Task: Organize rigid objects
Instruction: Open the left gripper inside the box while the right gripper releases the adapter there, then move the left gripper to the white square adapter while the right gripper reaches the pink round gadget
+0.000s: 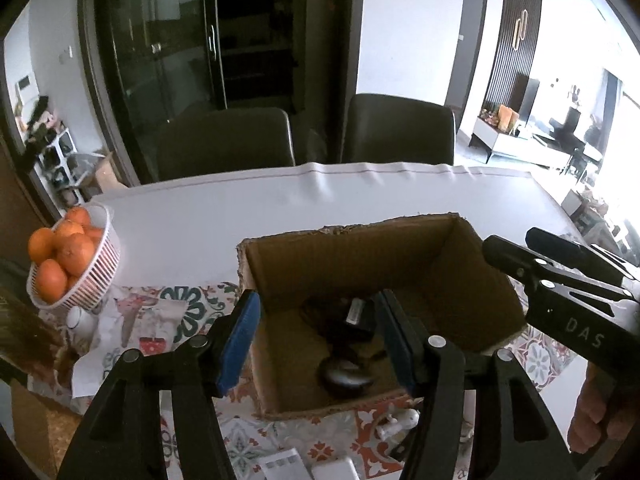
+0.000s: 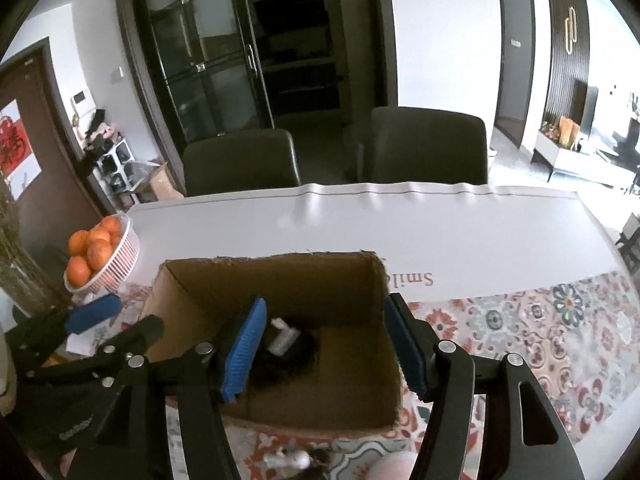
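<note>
Both my grippers hang spread wide and empty over the cardboard box [image 1: 460, 280]: left gripper [image 1: 320, 340], right gripper [image 2: 324, 348]. Inside the box lie a black mouse [image 1: 344, 376] and a dark adapter [image 1: 356, 312]. At ten o'clock stands one basket of oranges [image 1: 96, 276]; two chairs [image 1: 224, 140] at twelve.

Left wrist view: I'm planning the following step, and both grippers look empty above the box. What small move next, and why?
Probably lower the open left gripper toward the small white figurine lying on the patterned cloth before the brown cardboard box, which already holds dark items; the right gripper is open too.
</note>
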{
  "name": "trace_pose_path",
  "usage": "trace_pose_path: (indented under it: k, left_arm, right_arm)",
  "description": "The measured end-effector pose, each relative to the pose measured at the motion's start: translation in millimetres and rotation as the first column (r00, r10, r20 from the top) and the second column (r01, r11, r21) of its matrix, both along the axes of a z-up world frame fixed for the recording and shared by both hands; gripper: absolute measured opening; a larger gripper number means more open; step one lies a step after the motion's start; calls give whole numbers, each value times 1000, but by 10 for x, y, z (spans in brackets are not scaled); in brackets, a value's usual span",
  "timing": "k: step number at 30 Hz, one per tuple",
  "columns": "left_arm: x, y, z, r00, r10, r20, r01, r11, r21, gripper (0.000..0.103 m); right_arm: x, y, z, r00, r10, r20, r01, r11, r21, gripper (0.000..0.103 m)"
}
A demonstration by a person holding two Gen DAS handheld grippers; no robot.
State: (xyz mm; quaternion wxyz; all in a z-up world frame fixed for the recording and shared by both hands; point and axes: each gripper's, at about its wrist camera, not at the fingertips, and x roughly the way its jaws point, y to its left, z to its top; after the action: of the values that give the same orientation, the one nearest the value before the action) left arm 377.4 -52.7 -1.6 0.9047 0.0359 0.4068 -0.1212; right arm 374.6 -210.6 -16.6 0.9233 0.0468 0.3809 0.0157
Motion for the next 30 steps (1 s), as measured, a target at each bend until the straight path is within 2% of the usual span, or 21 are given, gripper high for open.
trace_pose_path:
  k: [19,30]
  left_arm:
    - [-649,179,29,999,10,35,-9,1000,-22,59]
    - [-1006,160,-132,1000,-5,29,4,1000,13,59]
  right_arm:
    - [-733,144,176,995,6,104,4,995,-101,62]
    - [-1070,102,42,996,-8,90,17,995,-101,63]
